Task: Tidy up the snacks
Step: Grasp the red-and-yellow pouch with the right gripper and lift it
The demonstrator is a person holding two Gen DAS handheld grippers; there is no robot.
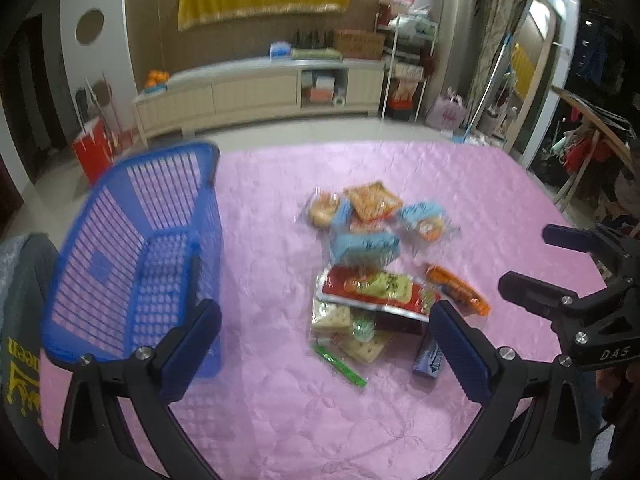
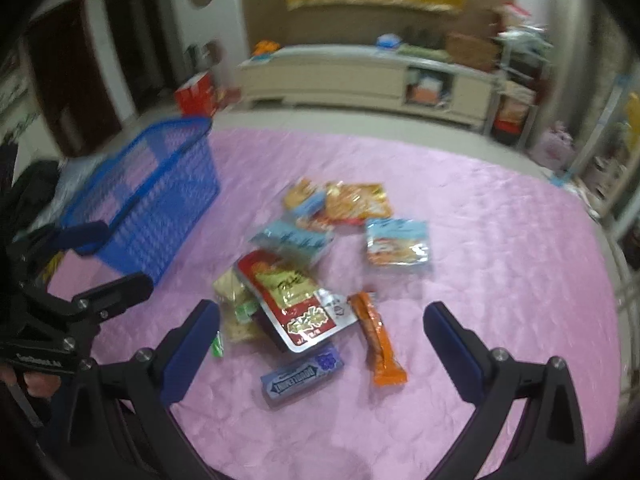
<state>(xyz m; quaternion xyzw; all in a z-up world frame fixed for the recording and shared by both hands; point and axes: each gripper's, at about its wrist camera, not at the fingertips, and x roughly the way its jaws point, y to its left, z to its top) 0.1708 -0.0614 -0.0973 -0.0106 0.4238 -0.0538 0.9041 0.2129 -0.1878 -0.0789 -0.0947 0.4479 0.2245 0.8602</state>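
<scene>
Snacks lie heaped mid-table on pink cloth, apart from the blue basket at left, empty of snacks; left gripper and right gripper both hover above the heap, jaws spread wide, holding nothing.

We see a pink cloth over the surface, satiny with a soft sheen and a quilted, stitched pattern, and on it a blue basket of moulded plastic lattice with a slight gloss. The snacks sit in shiny, crinkled plastic film, the red pouch looks glossy like foil, and the gum pack looks like smooth printed paper. Our left tool and right tool are matt black plastic with ridged blue pads and bright metal screws.
</scene>
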